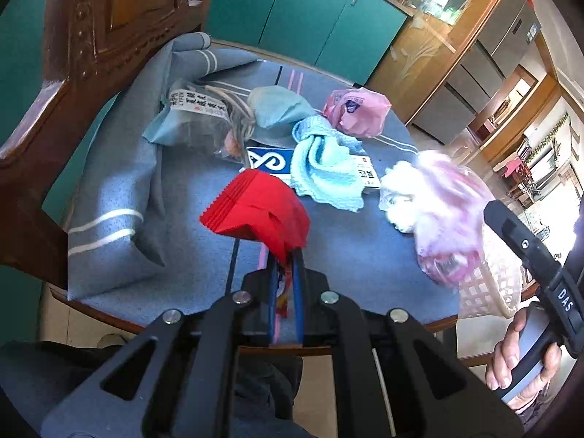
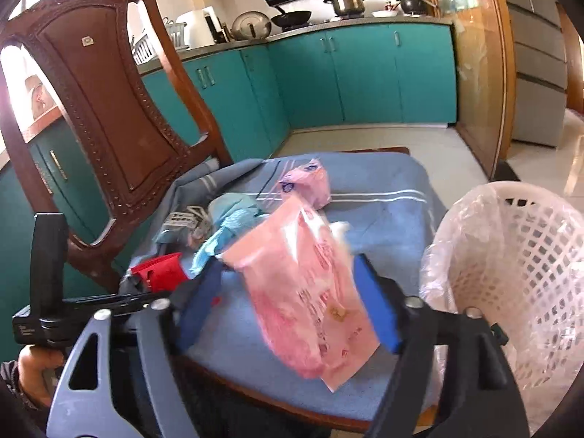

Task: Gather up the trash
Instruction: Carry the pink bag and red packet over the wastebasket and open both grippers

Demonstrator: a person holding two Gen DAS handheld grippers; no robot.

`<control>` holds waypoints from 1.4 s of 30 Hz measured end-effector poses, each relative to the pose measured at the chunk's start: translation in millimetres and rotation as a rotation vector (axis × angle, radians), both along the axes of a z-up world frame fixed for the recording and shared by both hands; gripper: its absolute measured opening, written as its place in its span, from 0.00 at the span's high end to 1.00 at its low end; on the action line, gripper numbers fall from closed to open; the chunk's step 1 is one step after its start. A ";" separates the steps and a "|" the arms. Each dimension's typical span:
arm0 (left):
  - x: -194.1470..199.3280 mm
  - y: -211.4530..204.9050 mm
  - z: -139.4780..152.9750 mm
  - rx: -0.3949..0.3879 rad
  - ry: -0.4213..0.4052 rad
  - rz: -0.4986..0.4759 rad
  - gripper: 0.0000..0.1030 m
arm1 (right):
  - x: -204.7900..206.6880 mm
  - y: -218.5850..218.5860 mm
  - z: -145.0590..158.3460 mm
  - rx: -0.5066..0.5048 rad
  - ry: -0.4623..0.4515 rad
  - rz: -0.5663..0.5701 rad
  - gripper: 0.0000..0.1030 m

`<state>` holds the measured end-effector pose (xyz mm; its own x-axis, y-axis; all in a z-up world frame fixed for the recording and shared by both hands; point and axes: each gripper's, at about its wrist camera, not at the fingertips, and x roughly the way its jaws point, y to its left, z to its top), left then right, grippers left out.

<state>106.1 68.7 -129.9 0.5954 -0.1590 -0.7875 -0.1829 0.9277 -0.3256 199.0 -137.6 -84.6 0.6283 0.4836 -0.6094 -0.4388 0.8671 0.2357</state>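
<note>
Right wrist view: my right tongs (image 2: 288, 303) spread, pink wrapper (image 2: 306, 292) seemingly dropping free beside the lined basket (image 2: 511, 255). Left tongs (image 1: 284, 255) pinch red packet (image 1: 255, 208), next for binning.

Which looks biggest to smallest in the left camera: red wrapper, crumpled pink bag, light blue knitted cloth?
1. Red zigzag-edged wrapper, though nearness inflates it.
2. Light blue knitted cloth.
3. Crumpled pink plastic bag, close to the cloth.

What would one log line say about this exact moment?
left gripper: shut on red wrapper | right gripper: open, pink wrapper between its jaws | basket: beside the chair seat
</note>
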 end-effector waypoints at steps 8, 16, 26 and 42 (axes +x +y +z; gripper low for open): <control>4.3 5.1 -7.1 -0.009 0.016 0.020 0.88 | 17.7 17.4 -31.1 -0.079 0.108 0.027 0.23; 9.5 11.6 -14.0 -0.025 0.031 0.042 0.54 | 7.9 16.7 -40.4 -0.053 0.185 0.044 0.23; 17.3 15.4 -26.3 -0.047 0.062 0.065 0.70 | 2.7 28.8 -47.2 -0.036 0.205 0.098 0.79; -1.0 13.9 2.9 0.002 -0.004 0.071 0.89 | -10.4 6.7 -8.4 -0.033 0.077 0.037 0.87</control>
